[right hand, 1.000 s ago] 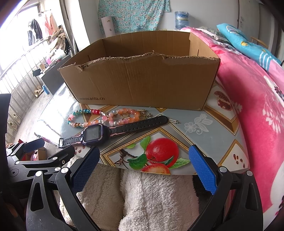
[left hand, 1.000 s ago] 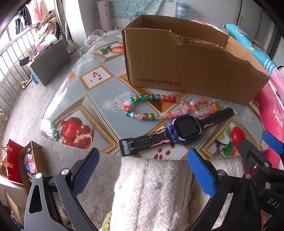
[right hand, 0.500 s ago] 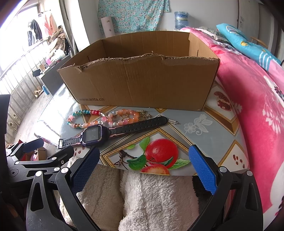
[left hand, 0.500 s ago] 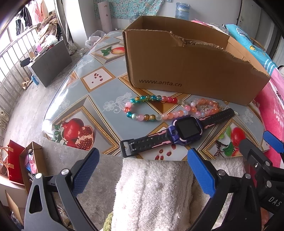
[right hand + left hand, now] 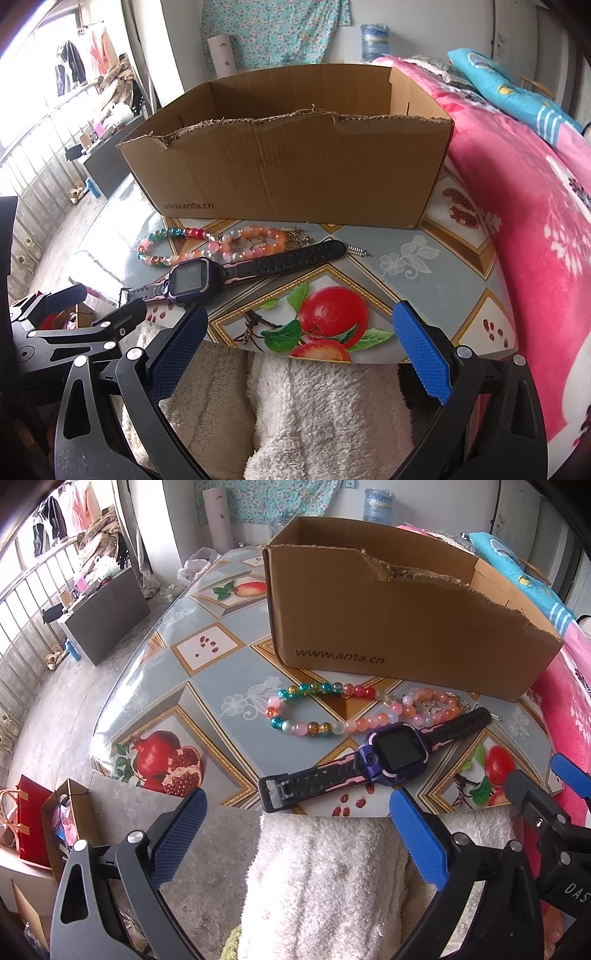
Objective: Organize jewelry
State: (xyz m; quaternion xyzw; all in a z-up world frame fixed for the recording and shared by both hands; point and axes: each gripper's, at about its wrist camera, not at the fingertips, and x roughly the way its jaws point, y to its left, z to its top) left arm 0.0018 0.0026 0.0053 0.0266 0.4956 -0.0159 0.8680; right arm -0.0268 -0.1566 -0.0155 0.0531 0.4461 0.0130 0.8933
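Observation:
A purple smartwatch [image 5: 395, 753] [image 5: 192, 275] with a black and pink strap lies flat near the table's front edge. Behind it lies a string of colourful beads [image 5: 325, 710] [image 5: 207, 243], with small metal pieces at its right end. An open brown cardboard box [image 5: 402, 627] [image 5: 291, 170] stands behind the beads. My left gripper [image 5: 295, 834] hangs open just in front of the table edge, below the watch strap's buckle. My right gripper [image 5: 299, 343] is open too, in front of the apple picture, to the right of the watch. Neither holds anything.
The table [image 5: 207, 653] has a glossy fruit-pattern top. White fluffy fabric [image 5: 325, 882] [image 5: 325, 413] lies under both grippers. A pink floral blanket [image 5: 532, 206] presses against the table's right side. Paper bags [image 5: 40, 823] stand on the floor at the left.
The left wrist view has drifted slightly, so the watch and beads sit a little lower and to the right. The right gripper has barely moved. Both stay open.

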